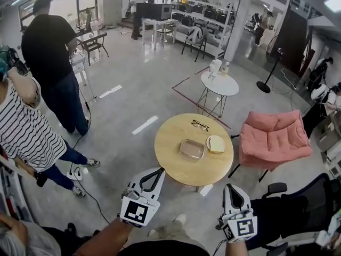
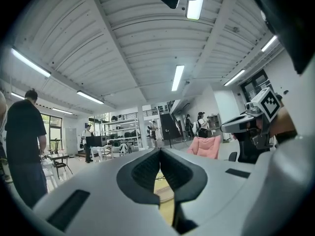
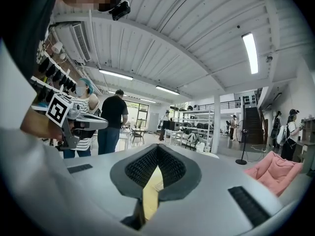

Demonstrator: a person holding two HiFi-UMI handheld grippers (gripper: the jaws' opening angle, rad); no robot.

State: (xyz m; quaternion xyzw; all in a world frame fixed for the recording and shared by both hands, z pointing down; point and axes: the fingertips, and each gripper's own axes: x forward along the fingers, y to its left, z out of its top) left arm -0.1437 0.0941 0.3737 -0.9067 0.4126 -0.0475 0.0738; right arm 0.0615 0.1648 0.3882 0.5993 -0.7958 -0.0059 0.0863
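This is looking like a large open lab or workshop hall. Beyond the round wooden table (image 1: 170, 143), metal shelving (image 1: 205, 12) is carrying cases and gear along the far wall, and a work desk (image 1: 157, 21) is standing just beside it. Left of the table, people (image 1: 50, 41) are standing about on a bare grey floor (image 1: 138, 84), where white tape strips (image 1: 145, 125) are lying. Right of the table, a pink armchair (image 1: 274, 137) is sitting. Overhead, strip lights (image 2: 178, 77) are glowing on a ribbed white ceiling (image 2: 123, 43).
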